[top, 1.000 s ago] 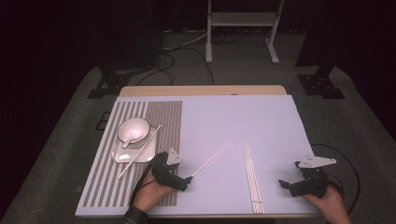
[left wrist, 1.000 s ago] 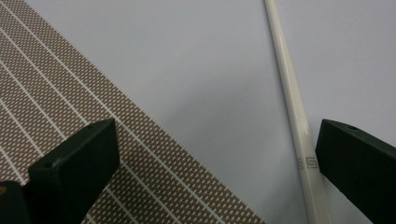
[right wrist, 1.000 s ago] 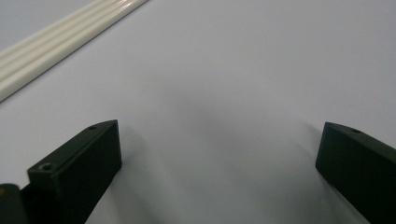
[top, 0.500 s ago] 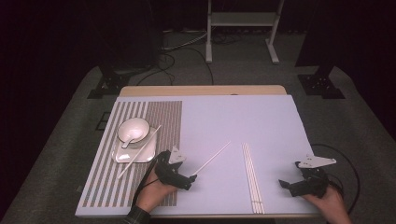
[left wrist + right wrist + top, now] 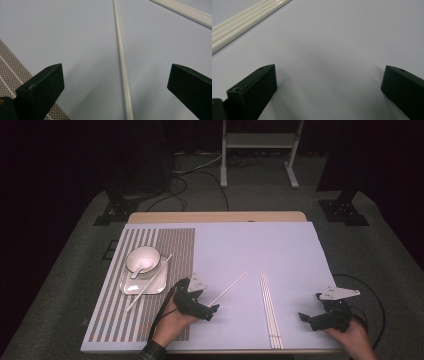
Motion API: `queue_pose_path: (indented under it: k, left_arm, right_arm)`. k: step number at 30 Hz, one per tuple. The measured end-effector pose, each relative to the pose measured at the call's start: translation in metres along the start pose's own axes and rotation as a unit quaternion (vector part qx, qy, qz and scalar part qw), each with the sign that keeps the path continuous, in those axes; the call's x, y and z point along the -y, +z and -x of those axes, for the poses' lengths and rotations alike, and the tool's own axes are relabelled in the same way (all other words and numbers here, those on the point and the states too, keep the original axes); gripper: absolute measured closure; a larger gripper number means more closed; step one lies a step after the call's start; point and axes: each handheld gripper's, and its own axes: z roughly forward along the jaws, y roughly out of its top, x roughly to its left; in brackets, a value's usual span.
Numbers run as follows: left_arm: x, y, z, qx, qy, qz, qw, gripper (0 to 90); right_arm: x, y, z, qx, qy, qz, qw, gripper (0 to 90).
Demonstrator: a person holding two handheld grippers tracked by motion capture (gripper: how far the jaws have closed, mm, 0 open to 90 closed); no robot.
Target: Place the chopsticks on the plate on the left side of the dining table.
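Left tongs [image 5: 212, 310] hang released just above the pale lavender worktop [image 5: 290, 250], jaws spread wide, with the single loose cream plastic chopstick [image 5: 227, 289] lying flat between them. In the left gripper view that chopstick [image 5: 122, 62] runs up the middle of the gap, nearer the right jaw than the left, and touches neither. Right tongs [image 5: 306, 318] are likewise released and idle near the front right corner, over bare surface, with the bundle of cream chopsticks [image 5: 269, 307] lying side by side just to their left.

The step in hand looks like picking up the loose stick. To do it well, I would judge that the left tongs should shift slightly so the stick sits centred, drop until the jaw tips nearly brush the worktop, then close slowly and squarely across the stick. It is thin, round and smooth, so a skewed pinch could roll or flick it away. Gripping near the close end leaves a long lever, so it should be lifted gently.

A second stick [image 5: 150, 281] already leans across the white square plate [image 5: 131, 289] with its white bowl [image 5: 142, 259] on the striped brown placemat [image 5: 110, 305], the likely destination.
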Motion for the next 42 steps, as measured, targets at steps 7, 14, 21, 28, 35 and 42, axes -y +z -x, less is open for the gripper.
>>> queue_pose_path:
  k: [7, 14, 21, 28, 35, 42]
  left_arm:
    - [-0.010, 0.007, 0.007, 0.003, 0.005, 0.006, 1.0000, 0.0]
    - [-0.018, 0.016, 0.007, 0.002, 0.008, 0.005, 0.9999, 0.7]
    - [-0.016, 0.025, 0.006, -0.012, 0.006, -0.006, 0.9999, 6.3]
    - [-0.013, 0.026, 0.007, -0.021, -0.003, -0.012, 0.9997, 12.8]
    - [-0.009, 0.027, 0.007, -0.015, -0.015, -0.015, 0.9997, 23.5]
    - [-0.009, 0.027, 0.008, -0.019, -0.013, -0.011, 0.9997, 34.8]
  right_arm:
    - [0.000, 0.000, 0.000, 0.000, 0.000, 0.000, 1.0000, 0.0]
    - [0.000, 0.000, 0.000, 0.000, 0.000, 0.000, 1.0000, 0.0]
    - [0.000, 0.000, 0.000, 0.000, 0.000, 0.000, 1.0000, 0.0]
    - [0.000, 0.000, 0.000, 0.000, 0.000, 0.000, 1.0000, 0.0]
    - [0.000, 0.000, 0.000, 0.000, 0.000, 0.000, 1.0000, 0.0]
    - [0.000, 0.000, 0.000, 0.000, 0.000, 0.000, 1.0000, 0.0]
